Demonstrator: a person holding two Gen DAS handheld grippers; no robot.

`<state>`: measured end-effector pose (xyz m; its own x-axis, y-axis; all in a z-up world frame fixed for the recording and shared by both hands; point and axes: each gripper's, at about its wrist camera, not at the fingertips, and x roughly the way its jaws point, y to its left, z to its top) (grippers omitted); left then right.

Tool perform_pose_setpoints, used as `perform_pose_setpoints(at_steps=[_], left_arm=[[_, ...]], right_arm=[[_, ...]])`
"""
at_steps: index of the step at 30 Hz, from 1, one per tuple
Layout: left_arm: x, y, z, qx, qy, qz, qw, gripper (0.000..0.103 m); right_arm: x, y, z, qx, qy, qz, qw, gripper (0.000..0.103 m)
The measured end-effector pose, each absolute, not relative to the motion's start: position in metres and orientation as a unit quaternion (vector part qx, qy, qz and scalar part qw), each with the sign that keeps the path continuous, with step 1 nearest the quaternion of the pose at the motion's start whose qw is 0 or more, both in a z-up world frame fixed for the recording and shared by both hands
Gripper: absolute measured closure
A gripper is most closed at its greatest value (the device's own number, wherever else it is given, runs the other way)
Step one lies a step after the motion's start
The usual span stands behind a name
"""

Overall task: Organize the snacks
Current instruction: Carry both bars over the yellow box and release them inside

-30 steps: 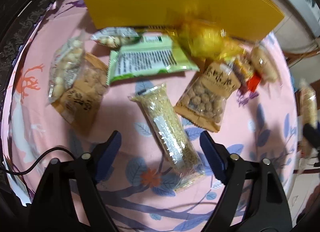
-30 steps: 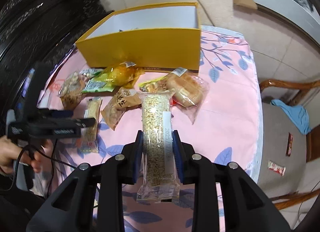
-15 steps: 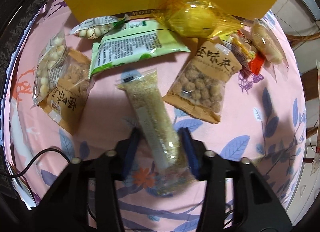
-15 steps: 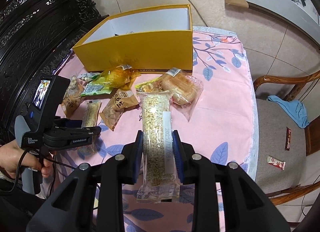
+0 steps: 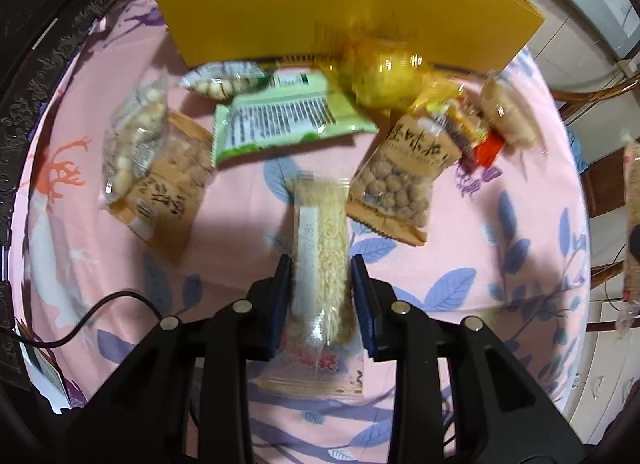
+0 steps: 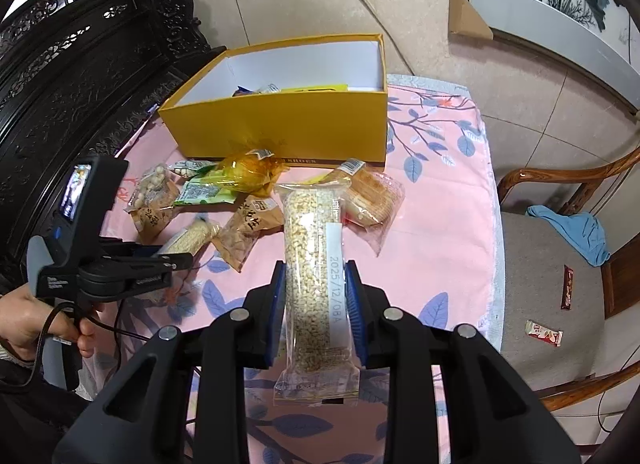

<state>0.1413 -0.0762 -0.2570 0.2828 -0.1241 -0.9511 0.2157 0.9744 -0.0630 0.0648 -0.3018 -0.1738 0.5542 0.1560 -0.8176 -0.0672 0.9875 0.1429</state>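
Note:
My left gripper [image 5: 321,276] is shut on a clear-wrapped rice crisp bar [image 5: 320,248] and holds it just above the pink tablecloth [image 5: 500,248]. My right gripper [image 6: 314,284] is shut on a second rice crisp bar [image 6: 314,272], held up over the table. The open yellow box [image 6: 288,132] stands at the far side with a few packets inside; it also shows in the left wrist view [image 5: 340,4]. Loose snacks lie before it: a green packet [image 5: 280,120], a yellow bag [image 5: 384,76], brown ball-snack packs [image 5: 400,184] [image 5: 168,184].
A bread packet [image 6: 372,196] lies right of the pile. A wooden chair [image 6: 560,264] with a blue cloth [image 6: 576,228] and small wrappers stands right of the table. Dark carved furniture [image 6: 80,64] is at the left. The left tool's cable [image 5: 100,316] trails over the cloth.
My left gripper closed on the rice crisp bar lying on the cloth and has lifted it, turning it straight. The right gripper rose a little with its bar.

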Motion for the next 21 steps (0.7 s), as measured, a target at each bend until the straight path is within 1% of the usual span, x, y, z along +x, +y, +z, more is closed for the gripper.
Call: perform_pose_setpoints(at_steps=[4, 10, 15, 21], left_arm=[[0.133, -0.059, -0.239, 0.014, 0.573, -0.113, 0.812, 0.073], [0.128, -0.034, -0.197, -0.013, 0.526, -0.121, 0.842, 0.073], [0.131, -0.022, -0.149, -0.022, 0.461, -0.124, 0.879, 0.073], [0.143, -0.017, -0.095, -0.023, 0.382, -0.145, 0.913, 0.073]], right_arm=[[0.064, -0.297, -0.168, 0.045, 0.464, 0.066, 0.882, 0.074], [0.067, -0.289, -0.158, 0.037, 0.456, 0.075, 0.886, 0.074], [0.082, -0.285, -0.143, 0.037, 0.436, 0.081, 0.896, 0.074], [0.117, -0.281, -0.112, 0.031, 0.389, 0.081, 0.917, 0.074]])
